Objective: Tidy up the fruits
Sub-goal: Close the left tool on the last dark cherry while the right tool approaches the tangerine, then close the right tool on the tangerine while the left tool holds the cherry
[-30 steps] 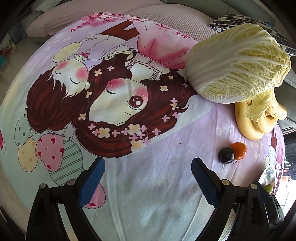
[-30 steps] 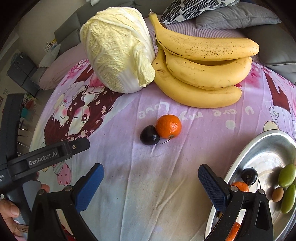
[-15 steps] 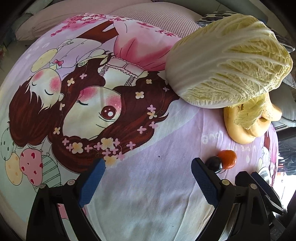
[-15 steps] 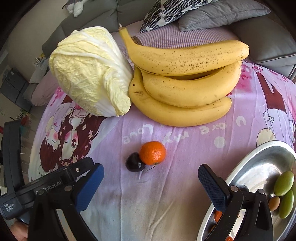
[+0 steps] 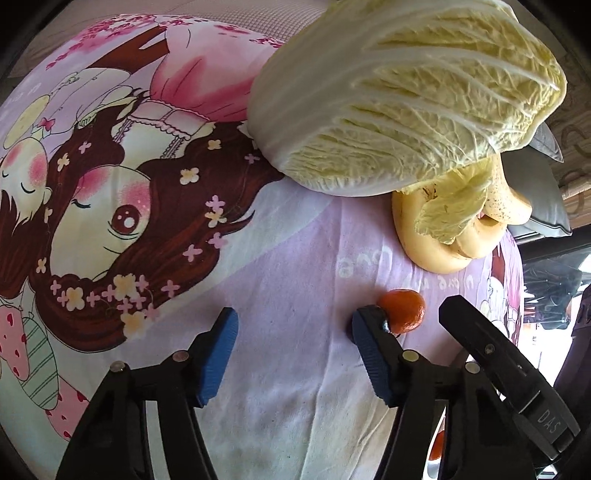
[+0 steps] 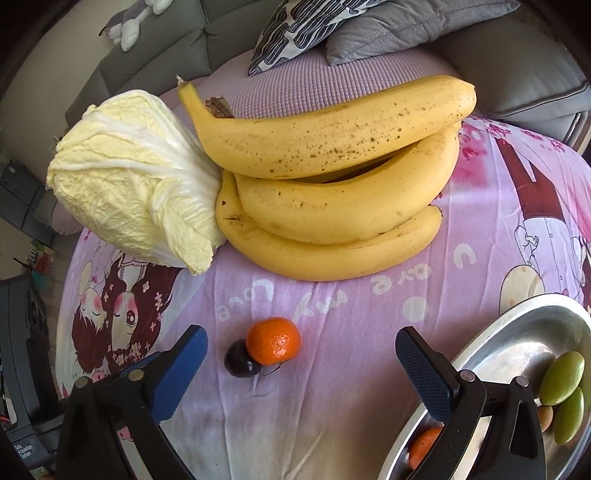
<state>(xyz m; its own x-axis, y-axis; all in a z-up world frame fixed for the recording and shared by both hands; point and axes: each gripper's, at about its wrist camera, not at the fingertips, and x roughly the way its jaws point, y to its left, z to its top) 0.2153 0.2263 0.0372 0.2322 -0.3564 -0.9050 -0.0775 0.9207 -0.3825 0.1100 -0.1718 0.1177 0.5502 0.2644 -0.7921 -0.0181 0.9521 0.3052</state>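
Your right gripper (image 6: 299, 373) is spread wide with nothing between its blue ribbed pads, hovering over a soft lilac cartoon-print cloth (image 6: 351, 387). Just ahead of it, between the pads, sits a small round tangerine (image 6: 273, 340) with dimpled orange skin, and touching it at its 8 o'clock is a smooth, glossy dark plum (image 6: 238, 360). At 12 o'clock from the tangerine lies a bunch of three curved, brown-speckled bananas (image 6: 332, 192). A crinkled, pale yellow napa cabbage (image 6: 136, 177) presses against the bananas at their 9 o'clock. At 4 o'clock from the tangerine, a shiny oval metal tray (image 6: 517, 332) holds smooth green oval fruits (image 6: 561, 376), a small brown one and another tangerine partly hidden behind your right pad.

Your left gripper (image 5: 295, 350) is also wide open and empty. Its right pad blocks most of the plum; the tangerine (image 5: 404, 310) shows just past that pad's tip. The cabbage (image 5: 406, 99) fills the 1 o'clock area, covering much of the bananas (image 5: 436, 243). Grey sofa cushions (image 6: 406, 33) lie beyond.
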